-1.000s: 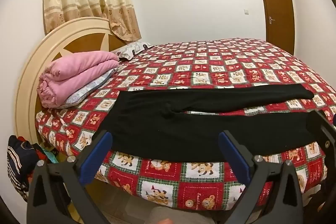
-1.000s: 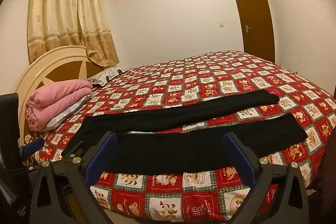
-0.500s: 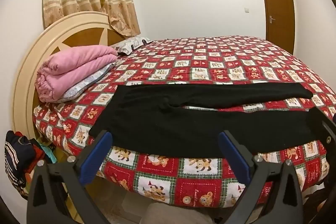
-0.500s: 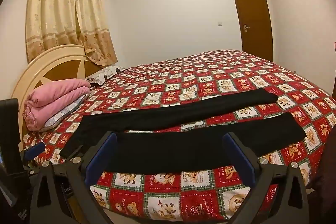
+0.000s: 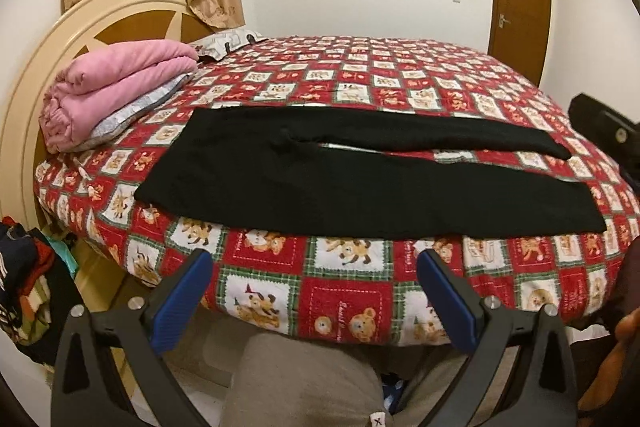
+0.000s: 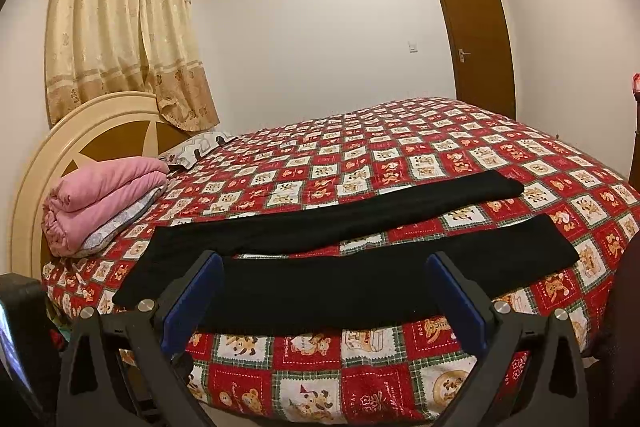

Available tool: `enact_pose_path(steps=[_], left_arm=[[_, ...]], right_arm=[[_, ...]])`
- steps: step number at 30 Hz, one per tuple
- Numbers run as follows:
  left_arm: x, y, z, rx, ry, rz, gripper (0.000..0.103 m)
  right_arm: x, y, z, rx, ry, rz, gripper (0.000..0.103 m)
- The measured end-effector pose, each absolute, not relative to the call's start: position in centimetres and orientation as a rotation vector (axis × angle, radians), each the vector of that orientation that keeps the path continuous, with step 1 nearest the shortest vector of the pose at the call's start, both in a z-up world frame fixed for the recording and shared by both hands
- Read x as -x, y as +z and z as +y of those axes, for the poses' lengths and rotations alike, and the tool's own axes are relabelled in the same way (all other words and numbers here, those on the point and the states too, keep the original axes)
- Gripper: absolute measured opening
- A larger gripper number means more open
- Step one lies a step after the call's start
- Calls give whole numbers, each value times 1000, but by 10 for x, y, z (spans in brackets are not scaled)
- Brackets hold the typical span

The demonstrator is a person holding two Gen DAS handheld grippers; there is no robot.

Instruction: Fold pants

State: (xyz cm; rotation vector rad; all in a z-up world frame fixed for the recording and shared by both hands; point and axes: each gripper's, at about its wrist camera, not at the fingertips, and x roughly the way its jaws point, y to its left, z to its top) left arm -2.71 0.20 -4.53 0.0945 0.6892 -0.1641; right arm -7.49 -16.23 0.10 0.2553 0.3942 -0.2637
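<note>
Black pants (image 5: 320, 179) lie flat along the near edge of the bed, waistband to the left, both legs spread apart and running to the right; they also show in the right wrist view (image 6: 340, 267). My left gripper (image 5: 316, 283) is open and empty, held in front of the bed's side below the pants. My right gripper (image 6: 326, 285) is open and empty, just short of the near pant leg. Neither touches the fabric.
The bed has a red teddy-bear patchwork cover (image 5: 400, 67). A folded pink blanket (image 5: 116, 83) sits on a pillow by the cream headboard (image 5: 100, 15). Piled clothes (image 5: 20, 279) lie on the floor at left. My grey-clad knee (image 5: 304, 383) is below the left gripper.
Both grippers have pulled back and lowered a little; the bed's side and my knee now show more in the left wrist view. The pants have not moved.
</note>
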Motion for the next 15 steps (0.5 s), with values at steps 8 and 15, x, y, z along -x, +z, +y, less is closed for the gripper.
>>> enact_pose_path(steps=[8,15], left_arm=[[27,-41,5,-89,-173,674,103],[30,-33,3,-114,-179,636,103]], right_arm=[[77,4,-161,-251,-266,382,102],[79,6,-160,-244,-271,368,102]])
